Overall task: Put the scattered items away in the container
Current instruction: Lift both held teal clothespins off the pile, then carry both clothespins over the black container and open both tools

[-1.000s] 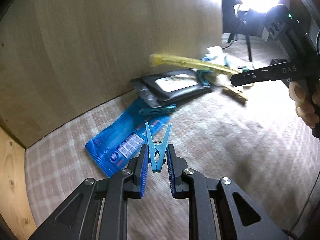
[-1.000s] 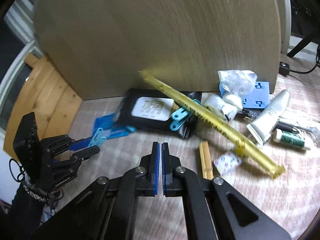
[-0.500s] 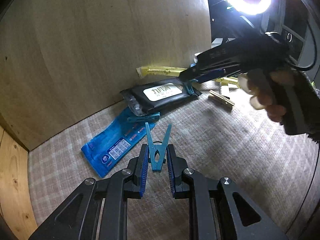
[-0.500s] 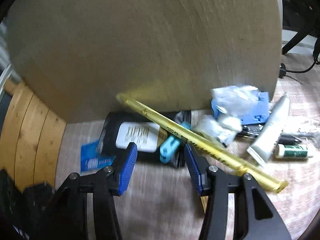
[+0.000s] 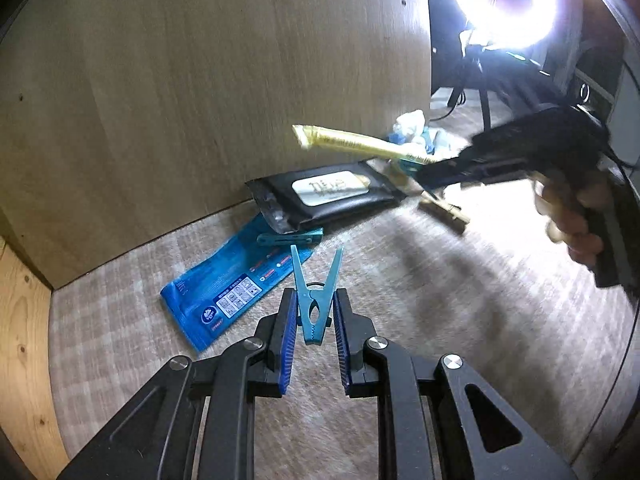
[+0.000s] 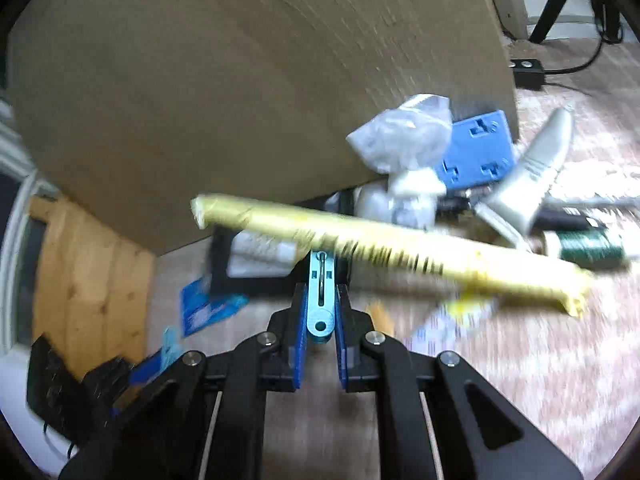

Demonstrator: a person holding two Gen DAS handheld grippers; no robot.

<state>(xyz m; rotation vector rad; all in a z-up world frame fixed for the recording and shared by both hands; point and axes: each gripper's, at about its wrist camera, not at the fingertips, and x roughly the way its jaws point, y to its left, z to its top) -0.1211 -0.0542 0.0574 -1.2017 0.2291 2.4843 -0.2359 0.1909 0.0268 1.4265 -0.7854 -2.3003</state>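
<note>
Left hand-held gripper (image 5: 316,320) closed on a teal clothespin (image 5: 316,300), pinched at its spring end with the two legs splayed forward and clear of the checked cloth (image 5: 400,360) that covers the supporting surface; what lies under the cloth cannot be told. Right hand-held gripper (image 6: 320,320) closed on a blue clip (image 6: 321,296) whose far end is just under, and apparently clamped to, a long yellow sachet (image 6: 380,248); the sachet lies nearly level, raised off the clutter, both ends free. Judged handling: pegs and clip are light, stiff plastic and sit securely between the pads; the sachet is light and pliable, will sag and swing about the clip, and could slip out if jerked. A third teal peg (image 5: 290,238) rests on the blue packet (image 5: 236,284), beside the black wipes pack (image 5: 328,196), all close against the tall brown board (image 5: 200,80) along the far edge. A wooden peg (image 5: 442,210), a white tube (image 6: 528,184), a blue block (image 6: 476,152) and a crumpled white bag (image 6: 400,140) crowd the far right. The near and middle cloth is open for travel; the board blocks any sweep beyond the far edge. No container can be identified with certainty.
</note>
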